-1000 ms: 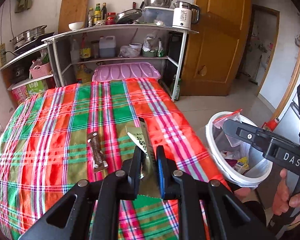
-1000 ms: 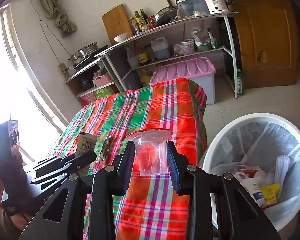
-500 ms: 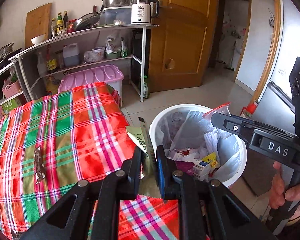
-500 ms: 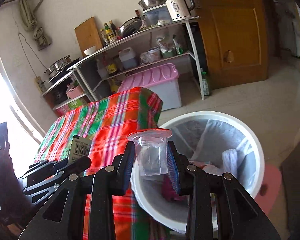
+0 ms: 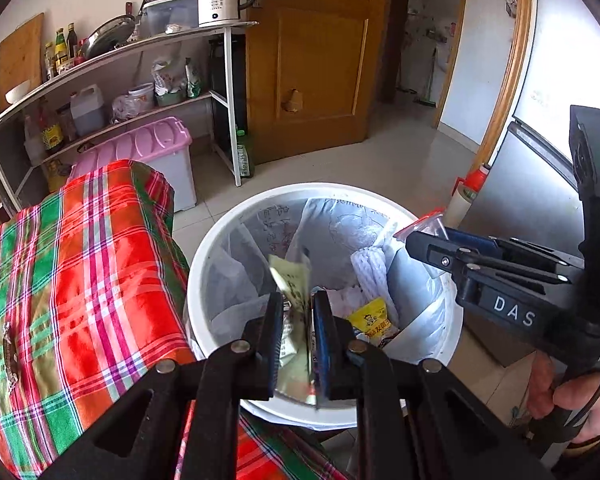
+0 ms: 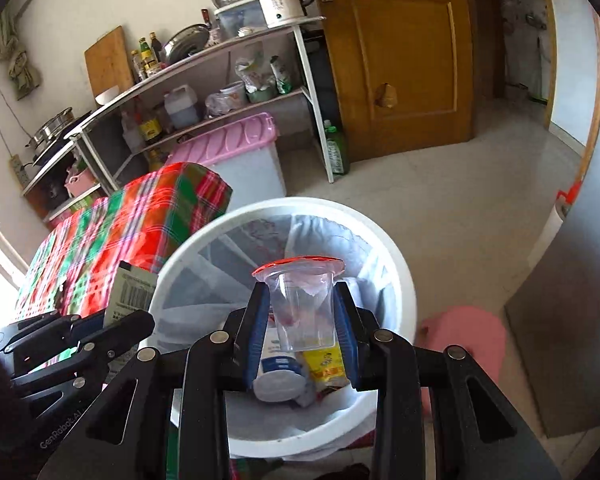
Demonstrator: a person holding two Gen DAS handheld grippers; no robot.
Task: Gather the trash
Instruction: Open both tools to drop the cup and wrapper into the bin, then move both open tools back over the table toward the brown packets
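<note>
Left gripper (image 5: 296, 332) clamps a flat yellowish wrapper (image 5: 294, 292) between its fingers, wrapper upright and a bit motion-blurred, held over the white trash bin (image 5: 204, 264) just ahead and below. Right gripper (image 6: 302, 328) pinches a clear plastic cup (image 6: 302, 312) with a red-rimmed film lid, upright, also over the bin opening. Bin is lined with a pale plastic bag and already has trash inside: yellow snack packet (image 5: 374, 318) and a white bottle (image 6: 278, 376) directly under the right gripper's fingers. From the left view the right gripper sits to the right, near the bin's right rim. To the left of both grippers, a table with plaid red-green cloth (image 5: 72, 280); one small dark item (image 5: 9, 350) lies on it, too blurred to identify. Beyond the bin: pink-lidded storage box (image 6: 236, 148), wooden door (image 5: 320, 52).
</note>
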